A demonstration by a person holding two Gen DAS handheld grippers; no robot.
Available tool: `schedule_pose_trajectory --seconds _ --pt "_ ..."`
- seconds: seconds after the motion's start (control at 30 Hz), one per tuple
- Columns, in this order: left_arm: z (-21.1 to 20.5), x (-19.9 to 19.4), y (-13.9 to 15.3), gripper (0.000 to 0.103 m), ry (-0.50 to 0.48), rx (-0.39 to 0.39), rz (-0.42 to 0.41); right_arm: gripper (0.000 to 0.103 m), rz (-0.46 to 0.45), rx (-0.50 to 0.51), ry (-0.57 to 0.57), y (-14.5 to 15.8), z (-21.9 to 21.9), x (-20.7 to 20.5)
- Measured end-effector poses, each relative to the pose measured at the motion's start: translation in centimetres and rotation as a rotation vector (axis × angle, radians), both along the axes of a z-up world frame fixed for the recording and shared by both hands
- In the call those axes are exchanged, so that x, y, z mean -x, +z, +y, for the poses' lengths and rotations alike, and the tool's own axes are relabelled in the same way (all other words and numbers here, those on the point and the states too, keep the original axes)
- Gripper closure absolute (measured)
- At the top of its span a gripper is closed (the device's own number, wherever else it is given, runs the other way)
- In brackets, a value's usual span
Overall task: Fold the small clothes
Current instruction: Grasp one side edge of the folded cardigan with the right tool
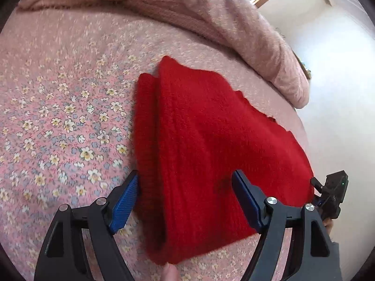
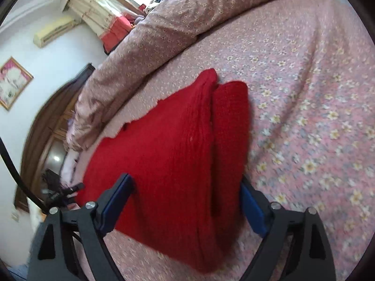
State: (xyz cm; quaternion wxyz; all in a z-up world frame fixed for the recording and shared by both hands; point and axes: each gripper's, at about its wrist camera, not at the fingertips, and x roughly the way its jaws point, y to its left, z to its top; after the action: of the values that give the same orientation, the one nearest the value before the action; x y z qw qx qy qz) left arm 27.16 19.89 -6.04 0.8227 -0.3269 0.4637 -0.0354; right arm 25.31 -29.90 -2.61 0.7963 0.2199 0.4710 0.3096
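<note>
Left wrist view: the left gripper (image 1: pixel 185 182) stands spread over the near end of the folded red sweater (image 1: pixel 201 140), which lies on the floral bedsheet (image 1: pixel 58 117).

Right wrist view: the right gripper (image 2: pixel 187 187) stands spread, pads clear of the sweater (image 2: pixel 173 154) lying between them.

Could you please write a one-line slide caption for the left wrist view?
Open left tongs over a folded red knit garment lying on a floral bedspread.

A home bedroom. A bed (image 2: pixel 304 75) with a floral sheet and a rumpled quilt (image 2: pixel 178 21) fills the view. Curtains (image 2: pixel 93 11), an air conditioner (image 2: pixel 55 31) and a framed picture (image 2: pixel 13 83) line the white walls.
</note>
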Motion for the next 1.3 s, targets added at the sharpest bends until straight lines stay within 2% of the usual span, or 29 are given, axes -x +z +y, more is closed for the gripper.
schedule_pose_trajectory --seconds 0.13,0.23,0.4,0.5,0.57,0.73,0.77,0.8,0.83,0.9,0.93,0.97,1.1,1.3 --pt "0.8 -1.6 -0.2 0.030 0.002 0.016 -0.004 0.012 0.011 -0.077 -0.025 -0.3 -0.4 -0.9" --pt "1.0 -2.4 0.1 0.030 -0.010 0.009 -0.003 0.012 0.020 -0.085 -0.018 -0.3 -0.2 -1.3" --pt "0.5 0.2 -0.1 0.030 -0.015 0.001 0.044 0.012 0.070 -0.123 0.042 -0.2 0.0 -0.9" --pt "-1.0 1.8 0.3 0.030 -0.045 -0.061 0.091 0.012 0.101 -0.198 0.071 -0.5 -0.5 0.3" --pt "-1.5 1.9 0.1 0.030 -0.057 -0.084 0.084 0.012 0.123 -0.226 0.089 -0.6 -0.7 0.7" --pt "-0.7 0.5 -0.4 0.030 -0.033 0.005 0.045 0.012 0.138 -0.234 0.078 -0.9 -0.7 0.6" --pt "-0.5 0.4 -0.5 0.035 -0.031 0.018 0.037 0.013 0.140 -0.237 0.072 -0.9 -0.6 0.5" --pt "-0.3 0.4 -0.6 0.052 -0.022 0.019 0.042 0.019 0.143 -0.236 0.070 -0.9 -0.6 0.5" --pt "-0.1 0.6 -0.6 0.059 -0.014 0.011 0.055 0.025 0.144 -0.225 0.073 -1.0 -0.5 0.5" --pt "0.8 1.3 -0.6 0.076 -0.020 0.050 0.068 0.065 0.158 -0.186 0.080 -1.5 -0.2 0.5" --pt "1.0 1.6 -0.6 0.077 -0.019 0.094 0.073 0.066 0.173 -0.187 0.074 -2.0 -0.3 0.5" --pt "1.1 2.0 -0.5 0.079 -0.019 0.103 0.065 0.070 0.184 -0.210 0.059 -2.3 -0.6 0.5" --pt "0.6 4.2 -0.1 0.082 -0.013 0.111 0.050 0.076 0.169 -0.198 0.035 -1.8 -0.7 1.1" --pt "-0.2 9.2 1.3 0.083 -0.050 0.090 0.045 0.077 0.176 -0.202 0.046 -0.8 -2.0 4.4"
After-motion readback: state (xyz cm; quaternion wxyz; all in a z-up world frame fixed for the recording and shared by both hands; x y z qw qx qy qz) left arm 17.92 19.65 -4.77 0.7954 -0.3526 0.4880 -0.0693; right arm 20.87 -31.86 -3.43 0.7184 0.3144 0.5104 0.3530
